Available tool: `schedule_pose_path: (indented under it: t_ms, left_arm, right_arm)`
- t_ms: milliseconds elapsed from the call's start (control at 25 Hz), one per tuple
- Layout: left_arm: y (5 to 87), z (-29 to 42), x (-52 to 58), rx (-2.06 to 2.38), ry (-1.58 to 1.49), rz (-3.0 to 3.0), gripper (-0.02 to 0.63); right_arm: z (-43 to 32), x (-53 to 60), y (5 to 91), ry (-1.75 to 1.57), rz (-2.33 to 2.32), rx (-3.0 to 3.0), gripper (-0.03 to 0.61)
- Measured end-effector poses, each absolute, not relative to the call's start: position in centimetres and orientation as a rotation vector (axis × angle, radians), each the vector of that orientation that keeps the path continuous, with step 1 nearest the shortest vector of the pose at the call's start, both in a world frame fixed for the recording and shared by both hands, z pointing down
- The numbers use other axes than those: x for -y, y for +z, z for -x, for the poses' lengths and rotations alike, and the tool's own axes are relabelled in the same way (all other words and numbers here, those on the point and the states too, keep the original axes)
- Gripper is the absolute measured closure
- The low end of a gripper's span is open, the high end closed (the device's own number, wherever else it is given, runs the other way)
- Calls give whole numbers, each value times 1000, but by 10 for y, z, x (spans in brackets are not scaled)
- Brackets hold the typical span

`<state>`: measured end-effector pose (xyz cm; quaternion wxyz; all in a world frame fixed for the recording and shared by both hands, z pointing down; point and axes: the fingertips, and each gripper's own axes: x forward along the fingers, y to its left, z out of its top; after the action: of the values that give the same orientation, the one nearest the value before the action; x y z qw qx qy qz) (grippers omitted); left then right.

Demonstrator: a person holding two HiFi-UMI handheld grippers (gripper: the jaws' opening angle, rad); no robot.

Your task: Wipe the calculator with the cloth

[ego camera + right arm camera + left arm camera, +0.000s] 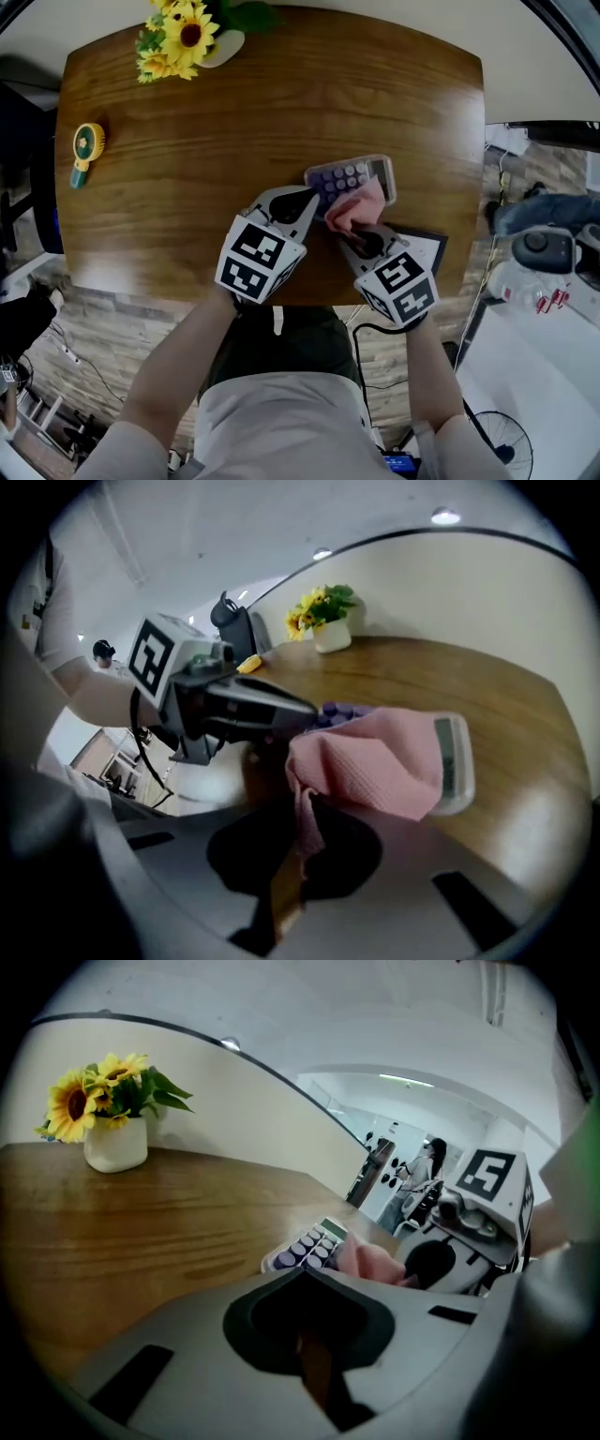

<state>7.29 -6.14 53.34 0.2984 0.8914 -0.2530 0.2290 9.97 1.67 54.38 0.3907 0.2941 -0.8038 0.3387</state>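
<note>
A white calculator (356,174) with purple keys lies on the wooden table (234,122), near its front right. A pink cloth (354,208) is draped over the calculator's near part and covers some keys. My right gripper (358,231) is shut on the cloth, and a fold of it (375,761) hangs pinched between the jaws. The calculator's display end (455,761) sticks out past the cloth. My left gripper (309,199) is shut, its tip at the calculator's left end. In the left gripper view, the calculator (305,1246) and the cloth (370,1260) lie just beyond the jaw tips.
A white vase of sunflowers (187,37) stands at the table's far left corner. A small yellow and teal fan (86,150) lies at the left edge. A dark-framed flat panel (427,248) sits under my right gripper at the front right edge. A person (427,1162) stands far off.
</note>
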Motion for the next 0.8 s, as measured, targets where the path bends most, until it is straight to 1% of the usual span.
schedule_pose_path:
  t_ms: [120, 200, 400, 520, 680, 800]
  left_arm:
    - [533, -74, 62, 671, 606, -2366, 612]
    - [533, -75, 62, 670, 607, -2368, 612]
    - [533, -74, 61, 658, 604, -2368, 612]
    - [533, -73, 62, 667, 607, -2365, 612]
    - [532, -75, 61, 655, 604, -2360, 612]
    - [533, -75, 62, 650, 602, -2359, 612]
  right_arm:
    - [-107, -44, 549, 928, -733, 2001, 563]
    - [-115, -40, 538, 948, -793, 2022, 563]
    - [-138, 38, 470, 865, -1096, 2188, 561]
    - [-144, 85, 447, 788, -1258, 2247, 561]
    - [-135, 115, 457, 773, -1338, 2239, 561]
    - [-111, 114, 485, 835, -1271, 2208, 561]
